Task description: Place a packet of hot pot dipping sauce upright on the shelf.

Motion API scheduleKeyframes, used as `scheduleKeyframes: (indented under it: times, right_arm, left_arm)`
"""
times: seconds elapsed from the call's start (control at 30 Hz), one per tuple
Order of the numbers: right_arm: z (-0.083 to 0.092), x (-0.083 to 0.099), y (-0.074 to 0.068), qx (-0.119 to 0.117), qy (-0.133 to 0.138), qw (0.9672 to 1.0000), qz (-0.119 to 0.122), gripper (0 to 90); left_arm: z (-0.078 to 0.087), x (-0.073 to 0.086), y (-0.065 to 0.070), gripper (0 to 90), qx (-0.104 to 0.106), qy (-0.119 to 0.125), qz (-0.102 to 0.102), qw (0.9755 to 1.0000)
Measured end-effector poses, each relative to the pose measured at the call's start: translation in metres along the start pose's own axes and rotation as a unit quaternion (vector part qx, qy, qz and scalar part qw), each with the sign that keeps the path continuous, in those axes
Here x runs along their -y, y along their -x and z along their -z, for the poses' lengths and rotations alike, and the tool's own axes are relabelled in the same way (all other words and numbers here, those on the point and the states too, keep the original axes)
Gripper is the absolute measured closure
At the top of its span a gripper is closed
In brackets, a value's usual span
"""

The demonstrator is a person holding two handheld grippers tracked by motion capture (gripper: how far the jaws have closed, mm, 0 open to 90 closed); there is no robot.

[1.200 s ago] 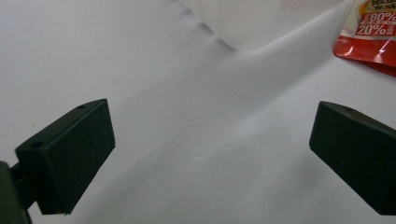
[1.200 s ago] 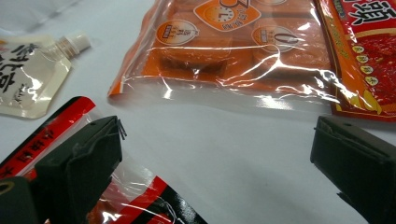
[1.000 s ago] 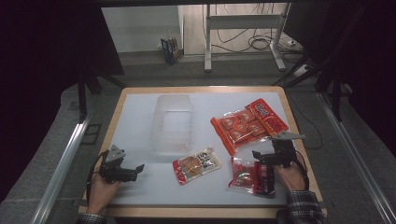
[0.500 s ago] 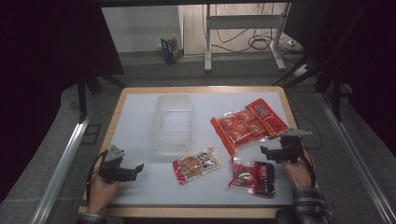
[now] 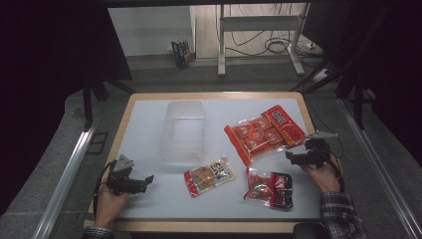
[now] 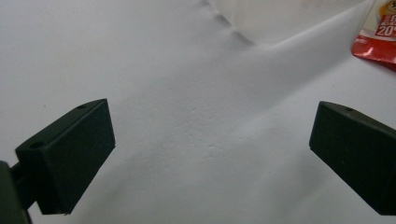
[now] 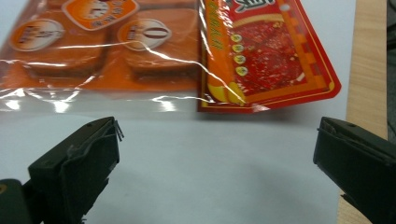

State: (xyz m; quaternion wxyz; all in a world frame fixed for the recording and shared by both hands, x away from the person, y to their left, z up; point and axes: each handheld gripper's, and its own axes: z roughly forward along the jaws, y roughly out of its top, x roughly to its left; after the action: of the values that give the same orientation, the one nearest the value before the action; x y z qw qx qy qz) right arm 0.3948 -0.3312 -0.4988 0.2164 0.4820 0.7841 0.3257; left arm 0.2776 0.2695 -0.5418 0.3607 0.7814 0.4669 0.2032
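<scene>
- High view: the white worktop (image 5: 149,129) with its light wooden edge carries a clear, ribbed plastic container (image 5: 183,131) left of the middle.
- A large orange-and-red pack of round snacks in clear film (image 5: 263,133) lies right of the middle, slanted, its red end toward the far right corner.
- Nearer the person lie a small clear packet with orange contents and a red edge (image 5: 209,177) and a crumpled red-and-black snack packet (image 5: 269,186), close to each other but apart.
- The right gripper (image 5: 294,158), held in the person's right hand (image 5: 324,177), sits just beside the near right end of the large pack, its jaws pointing left toward it and holding nothing.
- The left gripper (image 5: 144,180), held in the left hand (image 5: 108,205), rests at the near left of the worktop, well apart from every packet, its jaws pointing right.
- Left gripper view: the two black jaws stand wide apart over bare white worktop with nothing between them; the container's base shows blurred at the top, and a corner of the small packet (image 6: 379,35) at the upper right.
- Right gripper view: the jaws are spread wide and empty, low over the worktop; the large pack (image 7: 177,51) lies just ahead of them, not touching, with its red printed end nearest the right jaw and the wooden edge at the far right.
</scene>
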Motion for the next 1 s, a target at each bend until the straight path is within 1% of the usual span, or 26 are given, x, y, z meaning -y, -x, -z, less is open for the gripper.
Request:
scheduleKeyframes:
  times: [0.1, 0.17, 0.2, 0.27, 0.3, 0.33, 0.37, 0.43, 0.47, 0.5, 0.57, 0.63, 0.67, 0.73, 0.77, 0.83, 0.87, 0.9, 1.0]
  right_arm:
    - [-0.005, -0.003, 0.009, -0.007, -0.010, 0.9999, -0.011, 0.5]
    - [-0.007, -0.005, 0.015, -0.003, -0.014, 0.9998, -0.012, 1.4]
    - [-0.011, -0.007, 0.021, 0.000, -0.019, 0.9996, -0.021, 2.6]
    - [-0.016, -0.008, 0.027, -0.002, -0.021, 0.9993, -0.032, 3.3]
    - [-0.016, -0.008, 0.027, -0.002, -0.021, 0.9993, -0.032, 3.3]
    - [-0.021, -0.009, 0.033, -0.004, -0.027, 0.9989, -0.037, 4.1]
    - [-0.024, -0.009, 0.035, -0.005, -0.030, 0.9988, -0.038, 4.7]
    - [-0.026, -0.010, 0.036, -0.006, -0.032, 0.9988, -0.038, 5.5]
    - [-0.028, -0.011, 0.038, -0.008, -0.032, 0.9987, -0.038, 6.2]
    - [-0.032, -0.013, 0.041, -0.017, -0.029, 0.9984, -0.046, 8.3]
    - [-0.033, -0.015, 0.043, -0.020, -0.029, 0.9982, -0.048, 9.7]
    - [-0.036, -0.019, 0.045, -0.032, -0.025, 0.9980, -0.048, 13.5]
    - [-0.038, -0.024, 0.045, -0.039, -0.021, 0.9980, -0.045, 16.5]
    - [-0.037, -0.029, 0.042, -0.039, -0.012, 0.9985, -0.037, 21.0]
    - [-0.037, -0.029, 0.042, -0.039, -0.012, 0.9985, -0.037, 21.0]
    - [-0.034, -0.034, 0.038, -0.044, -0.002, 0.9985, -0.031, 27.5]
    - [-0.033, -0.036, 0.036, -0.050, 0.000, 0.9983, -0.029, 29.7]
    - [-0.032, -0.041, 0.032, -0.060, 0.002, 0.9980, -0.021, 34.3]
    - [-0.033, -0.046, 0.027, -0.066, -0.004, 0.9977, -0.014, 37.5]
  left_arm:
    - [-0.001, 0.000, 0.000, 0.3, -0.002, -0.004, 0.000, 1.0000]
    - [-0.001, 0.001, -0.001, 0.3, -0.004, -0.006, 0.001, 1.0000]
    - [-0.001, 0.001, -0.001, 0.3, -0.004, -0.006, 0.002, 1.0000]
    - [-0.001, 0.001, -0.001, 0.3, -0.003, -0.006, 0.003, 1.0000]
    - [-0.001, 0.001, -0.001, 0.3, -0.003, -0.006, 0.003, 1.0000]
    - [-0.002, 0.001, -0.001, 0.3, -0.003, -0.008, 0.002, 1.0000]
    - [-0.002, 0.001, -0.001, 0.3, -0.003, -0.009, 0.000, 1.0000]
    - [-0.003, 0.000, -0.001, 0.3, -0.003, -0.010, -0.001, 0.9999]
    - [-0.003, 0.000, -0.001, 0.3, -0.003, -0.010, -0.001, 0.9999]
    - [-0.003, 0.001, 0.000, 0.3, -0.003, -0.011, -0.001, 0.9999]
    - [-0.004, 0.001, -0.001, 0.3, -0.004, -0.013, 0.000, 0.9999]
    - [-0.004, 0.001, -0.002, 0.3, -0.004, -0.013, 0.000, 0.9999]
    - [-0.004, 0.001, -0.002, 0.3, -0.004, -0.014, 0.000, 0.9999]
    - [-0.004, 0.001, -0.002, 0.3, -0.003, -0.014, 0.000, 0.9999]
    - [-0.005, 0.001, -0.002, 0.3, -0.003, -0.015, 0.000, 0.9999]
    - [-0.005, 0.001, -0.001, 0.4, -0.003, -0.018, -0.002, 0.9998]
    - [-0.006, 0.001, -0.001, 0.4, -0.003, -0.019, -0.005, 0.9998]
    - [-0.006, 0.000, -0.001, 0.4, -0.002, -0.021, -0.008, 0.9997]
    - [-0.007, 0.000, 0.000, 0.4, -0.001, -0.023, -0.010, 0.9997]
